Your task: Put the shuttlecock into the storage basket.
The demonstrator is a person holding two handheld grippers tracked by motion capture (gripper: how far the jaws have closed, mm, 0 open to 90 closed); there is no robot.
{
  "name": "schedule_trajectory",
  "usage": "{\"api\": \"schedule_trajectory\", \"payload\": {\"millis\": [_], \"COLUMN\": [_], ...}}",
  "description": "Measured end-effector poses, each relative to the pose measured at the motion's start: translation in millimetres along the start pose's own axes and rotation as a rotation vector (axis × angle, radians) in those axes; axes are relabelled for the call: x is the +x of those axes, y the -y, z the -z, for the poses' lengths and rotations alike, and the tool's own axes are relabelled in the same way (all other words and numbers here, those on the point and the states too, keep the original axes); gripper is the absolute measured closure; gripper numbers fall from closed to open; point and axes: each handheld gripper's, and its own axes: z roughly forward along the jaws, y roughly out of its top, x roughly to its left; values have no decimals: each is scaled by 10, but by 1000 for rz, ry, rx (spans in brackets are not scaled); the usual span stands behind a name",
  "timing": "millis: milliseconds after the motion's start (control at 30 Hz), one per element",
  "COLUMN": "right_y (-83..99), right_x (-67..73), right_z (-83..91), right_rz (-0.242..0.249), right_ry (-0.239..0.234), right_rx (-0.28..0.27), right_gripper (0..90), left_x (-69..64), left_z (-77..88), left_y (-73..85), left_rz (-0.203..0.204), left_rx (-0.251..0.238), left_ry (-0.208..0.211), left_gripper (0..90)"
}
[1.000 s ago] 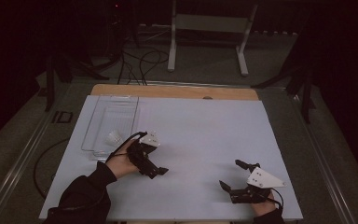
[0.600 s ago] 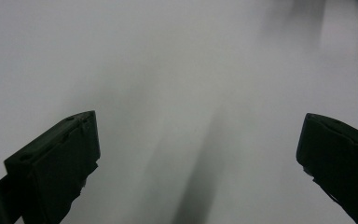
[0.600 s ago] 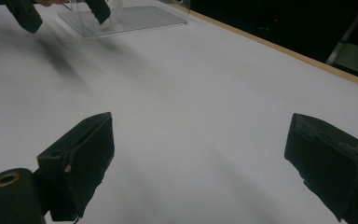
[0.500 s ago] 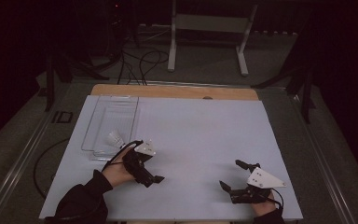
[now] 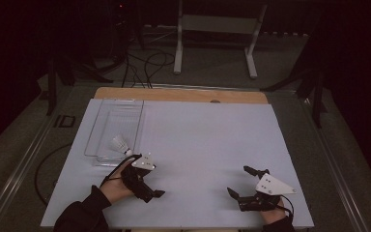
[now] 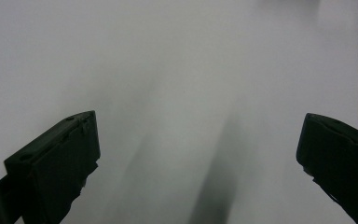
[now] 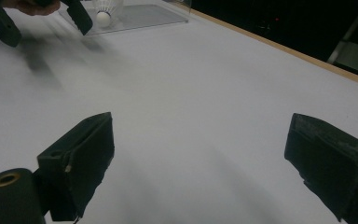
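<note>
In the clear tray (image 5: 107,126), near its front end, lies the shuttlecock (image 5: 121,144).
Just beside it the left hand-held gripper (image 5: 147,186) is spread and empty; the right hand-held gripper (image 5: 241,183), spread too, is well apart; the tray's rim is faint.

In the high view, the tray (image 5: 107,126) lies left of centre on the table (image 5: 207,145), with the shuttlecock (image 5: 121,144) in its lower end. The left gripper (image 5: 147,186) sits just below the tray at lower left, and the right gripper (image 5: 244,186) is well apart at lower right.
</note>
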Motion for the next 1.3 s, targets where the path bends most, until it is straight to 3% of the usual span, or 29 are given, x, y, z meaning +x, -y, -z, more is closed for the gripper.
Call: {"api": "schedule_trajectory", "payload": {"millis": [367, 833, 1067, 1300], "right_y": [0, 8, 9, 14], "right_x": [8, 16, 16, 11], "right_z": [9, 25, 31, 32], "right_rz": [2, 7, 7, 7], "right_ry": [4, 3, 9, 10], "right_rx": [1, 9, 11, 15], "right_gripper": [82, 82, 82, 83], "left_x": [-52, -31, -53, -43], "left_z": [31, 119, 147, 184], "left_y": [162, 385, 434, 500], "left_rz": [0, 75, 78, 98], "left_rx": [-18, -54, -62, -75], "left_ry": [-11, -39, -78, -87], "left_gripper": [1, 2, 2, 2]}}
